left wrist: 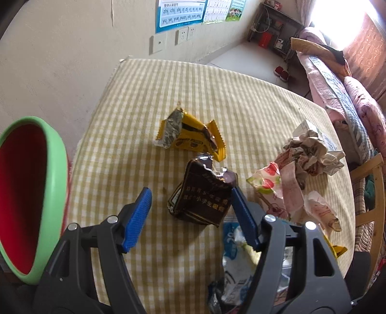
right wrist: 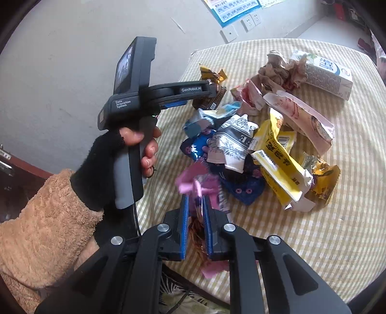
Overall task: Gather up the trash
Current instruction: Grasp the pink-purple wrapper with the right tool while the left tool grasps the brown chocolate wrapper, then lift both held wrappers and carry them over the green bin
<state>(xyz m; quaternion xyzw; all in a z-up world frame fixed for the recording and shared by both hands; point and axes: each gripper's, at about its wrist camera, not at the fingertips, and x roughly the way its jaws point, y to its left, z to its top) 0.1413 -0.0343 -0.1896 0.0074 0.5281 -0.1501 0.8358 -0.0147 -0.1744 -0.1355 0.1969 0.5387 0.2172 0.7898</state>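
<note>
Right gripper (right wrist: 195, 205) fingers pinch a pink wrapper (right wrist: 193, 183); left gripper (left wrist: 190, 200) wide around brown packet (left wrist: 202, 200). Most trash remains on worktop (left wrist: 135, 101); bin (left wrist: 26, 193) waiting.

Count, both views combined:

- Tongs: two. Left tongs (left wrist: 190, 205), right tongs (right wrist: 195, 205).
- Bin (left wrist: 55, 154): one, green rim, red inside.
- Carton (right wrist: 323, 72): one, white and blue.
- Crumpled paper (right wrist: 279, 70): one wad.
- Brown packet (left wrist: 202, 195): one.
- Pink wrapper (right wrist: 193, 181): one, blurred.
- Yellow wrappers: at least four, e.g. (left wrist: 190, 135) and (right wrist: 277, 154).
- Wall sockets (left wrist: 184, 35): two.
- Posters (left wrist: 181, 12): two.

The remaining wrappers lie heaped and overlapping; exact number cannot be told.
</note>
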